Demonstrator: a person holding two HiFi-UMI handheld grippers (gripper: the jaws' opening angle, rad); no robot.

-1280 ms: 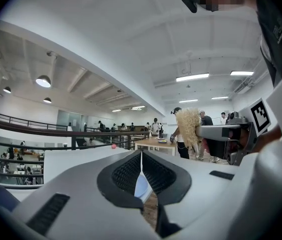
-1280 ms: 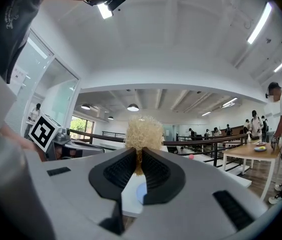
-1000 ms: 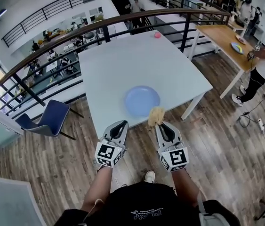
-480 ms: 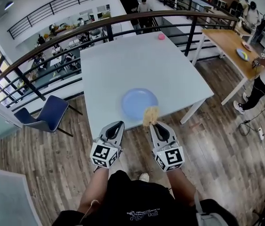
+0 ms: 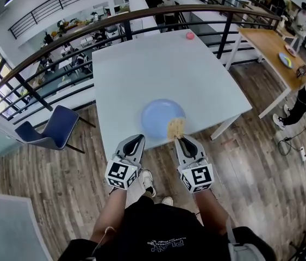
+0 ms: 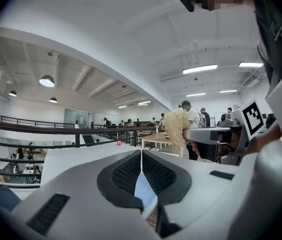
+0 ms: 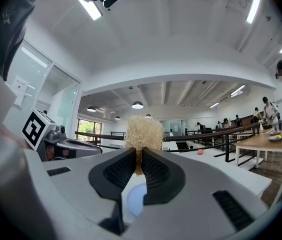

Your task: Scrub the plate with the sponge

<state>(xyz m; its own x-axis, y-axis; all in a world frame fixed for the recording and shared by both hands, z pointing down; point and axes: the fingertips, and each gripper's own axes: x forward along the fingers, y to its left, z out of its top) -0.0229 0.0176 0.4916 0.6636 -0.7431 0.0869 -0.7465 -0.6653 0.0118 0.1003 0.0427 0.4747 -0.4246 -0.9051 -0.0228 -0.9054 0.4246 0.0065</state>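
The right gripper [image 5: 181, 139] is clamped on the straw-coloured sponge [image 5: 175, 128], which sits over the 4 o'clock rim of the blue plate [image 5: 158, 116]; whether it touches I cannot tell. The plate lies at 6 o'clock on the white surface [image 5: 142, 64]. The left gripper [image 5: 135, 139], jaws closed on nothing, hangs at the plate's 7 o'clock. To scrub well, I would lower the sponge flat, work circles toward the centre, and steady the rim with the left gripper so the plate won't slide
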